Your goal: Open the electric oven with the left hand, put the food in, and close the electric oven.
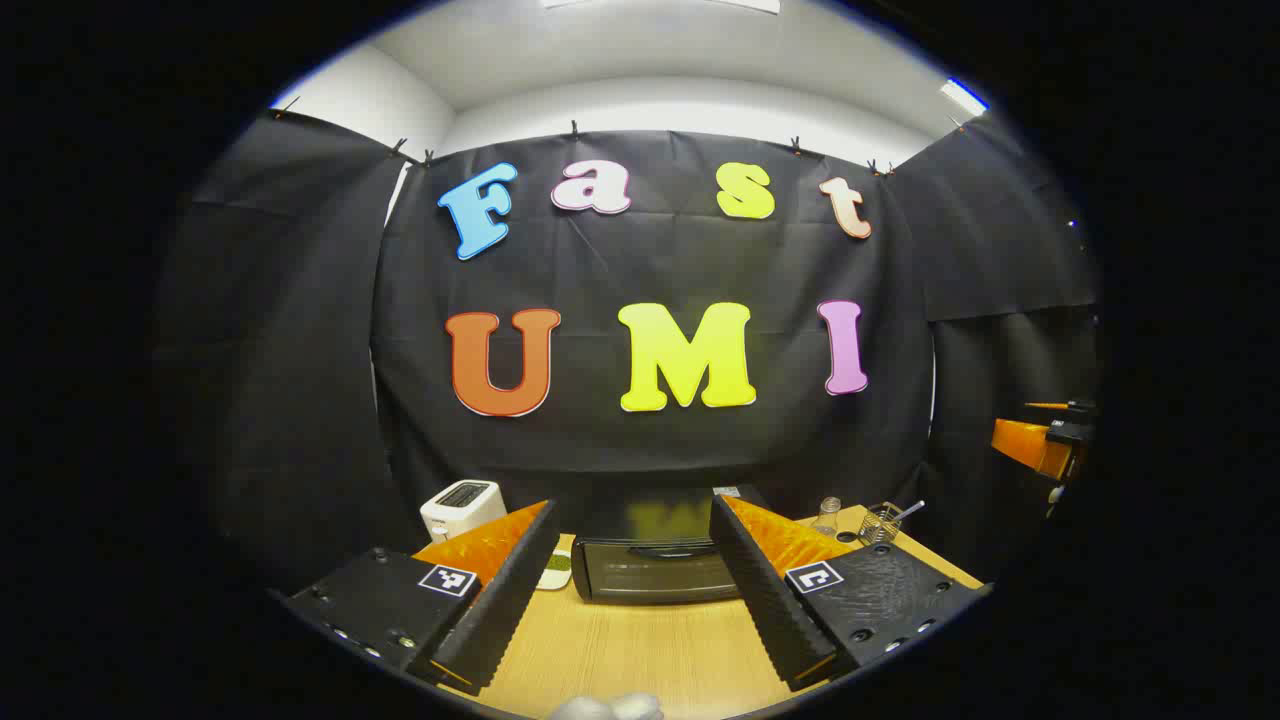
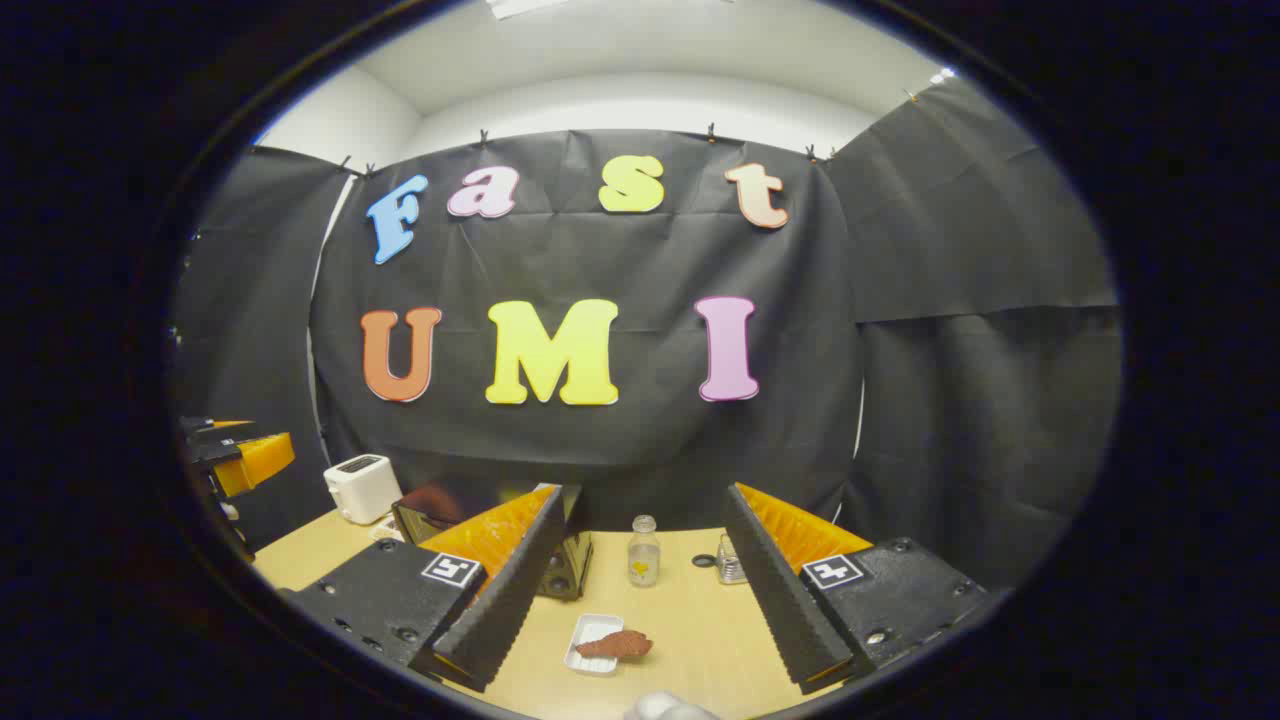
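Left gripper [image 1: 635, 560]: its 2 fingers spread wide, grasping nothing, above the wooden table [image 1: 640, 650]. Between them, farther back, stands the electric oven [image 1: 655, 560], door closed, with a white toaster [image 1: 460, 508] to its left. Right gripper [image 2: 640, 570]: fingers likewise spread and empty. Between them lies the food [image 2: 615, 645], a brown piece on a small white tray [image 2: 590, 640], near a glass bottle [image 2: 643, 551].

A white toaster [image 2: 357, 487], a small bottle [image 2: 643, 551] and perhaps a wire holder [image 1: 881, 523] stand on the table [image 1: 640, 650].
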The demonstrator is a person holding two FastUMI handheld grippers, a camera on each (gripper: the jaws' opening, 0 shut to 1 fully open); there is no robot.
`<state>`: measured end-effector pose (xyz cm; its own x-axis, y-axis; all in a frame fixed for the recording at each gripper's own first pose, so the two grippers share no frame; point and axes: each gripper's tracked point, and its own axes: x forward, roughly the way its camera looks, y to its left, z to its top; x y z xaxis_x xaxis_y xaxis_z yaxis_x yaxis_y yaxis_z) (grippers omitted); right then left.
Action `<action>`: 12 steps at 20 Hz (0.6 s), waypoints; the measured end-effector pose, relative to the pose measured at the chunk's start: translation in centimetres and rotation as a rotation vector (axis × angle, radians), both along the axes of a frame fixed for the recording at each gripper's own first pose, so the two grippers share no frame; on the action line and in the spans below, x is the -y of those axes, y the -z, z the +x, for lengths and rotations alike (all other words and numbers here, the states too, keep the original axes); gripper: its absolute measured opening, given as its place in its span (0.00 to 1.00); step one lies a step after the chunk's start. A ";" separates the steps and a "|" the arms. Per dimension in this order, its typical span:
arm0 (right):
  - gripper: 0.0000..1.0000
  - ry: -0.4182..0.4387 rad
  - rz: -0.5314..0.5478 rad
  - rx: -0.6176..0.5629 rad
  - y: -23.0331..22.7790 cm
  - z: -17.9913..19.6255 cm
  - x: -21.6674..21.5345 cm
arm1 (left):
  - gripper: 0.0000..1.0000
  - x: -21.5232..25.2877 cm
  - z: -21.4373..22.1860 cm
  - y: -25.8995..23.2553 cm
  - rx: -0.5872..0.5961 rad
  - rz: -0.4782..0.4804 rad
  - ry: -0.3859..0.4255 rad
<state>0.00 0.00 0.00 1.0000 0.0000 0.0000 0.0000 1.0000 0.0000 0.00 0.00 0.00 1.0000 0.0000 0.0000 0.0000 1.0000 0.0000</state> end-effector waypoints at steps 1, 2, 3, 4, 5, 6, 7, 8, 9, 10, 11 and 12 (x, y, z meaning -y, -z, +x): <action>1.00 -0.008 -0.005 0.001 -0.1 0.0 -0.2 | 0.96 -0.2 -0.2 0.0 0.000 0.000 -0.007; 1.00 -0.013 -0.010 0.002 -0.1 0.0 -0.4 | 0.96 -0.5 -0.3 -0.1 0.002 -0.002 -0.015; 1.00 -0.017 -0.015 0.001 -0.2 0.0 -0.6 | 0.96 -0.6 -0.4 0.0 0.001 -0.002 -0.017; 1.00 -0.021 -0.017 0.003 -0.2 0.0 -0.7 | 0.96 -0.7 -0.6 0.1 -0.001 -0.001 -0.020; 1.00 -0.024 -0.019 0.005 -0.3 -0.1 -0.8 | 0.96 -0.7 -0.6 0.1 -0.001 0.002 -0.019; 1.00 -0.027 -0.021 0.007 -0.2 -0.2 -0.9 | 0.96 -0.5 -0.5 0.0 0.006 0.005 -0.015; 1.00 -0.029 -0.024 0.008 -0.3 -0.3 -0.9 | 0.96 -0.3 -0.3 0.0 0.011 0.009 -0.010; 1.00 -0.027 -0.030 0.006 -0.1 -0.3 -0.9 | 0.96 -0.2 0.0 0.2 0.012 0.012 -0.006; 1.00 -0.027 -0.037 0.005 -0.2 -0.3 -0.9 | 0.96 -0.1 0.4 0.4 0.009 0.012 0.000; 1.00 -0.025 -0.043 0.004 -0.2 -0.4 -0.8 | 0.96 0.3 0.9 0.7 0.004 0.008 0.005; 1.00 -0.021 -0.048 0.003 -0.3 -0.4 -0.6 | 0.96 0.7 1.5 0.9 0.001 0.005 0.013; 1.00 -0.019 -0.050 0.003 -0.4 -0.4 -0.5 | 0.96 1.0 2.1 1.1 0.001 0.005 0.018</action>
<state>-0.38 0.48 0.39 0.9998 0.0193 0.0027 -0.0191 0.9986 -0.0502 2.14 -0.98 -1.06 0.9998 -0.0176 0.0012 0.0176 0.9998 0.0053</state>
